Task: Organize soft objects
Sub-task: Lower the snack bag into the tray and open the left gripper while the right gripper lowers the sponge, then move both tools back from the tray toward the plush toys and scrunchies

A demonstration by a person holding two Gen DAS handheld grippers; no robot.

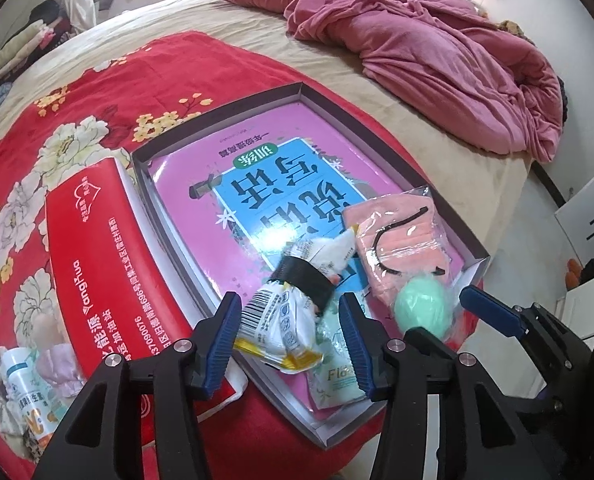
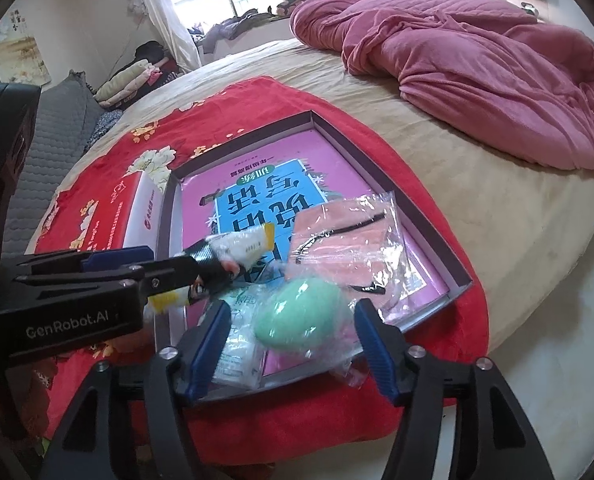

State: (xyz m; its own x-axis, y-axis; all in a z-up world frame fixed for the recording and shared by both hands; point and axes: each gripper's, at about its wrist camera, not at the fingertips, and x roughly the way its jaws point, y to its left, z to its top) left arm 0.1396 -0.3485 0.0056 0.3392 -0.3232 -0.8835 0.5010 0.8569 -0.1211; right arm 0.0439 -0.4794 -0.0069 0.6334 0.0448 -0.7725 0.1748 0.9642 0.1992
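A shallow grey box on the bed holds a pink and blue book. On the book lie a white and yellow packet with a black band, a bagged pink mask, a green egg-shaped sponge in clear wrap and a pale wipes pack. My left gripper is open, its pads on either side of the banded packet without pressing it. My right gripper is open around the green sponge, with gaps on both sides. One blue finger of the right gripper shows beside the sponge.
A red tissue box lies left of the grey box on a red floral blanket. A small bottle and soft bits sit at the near left. A crumpled pink quilt fills the far right. The bed edge drops off at right.
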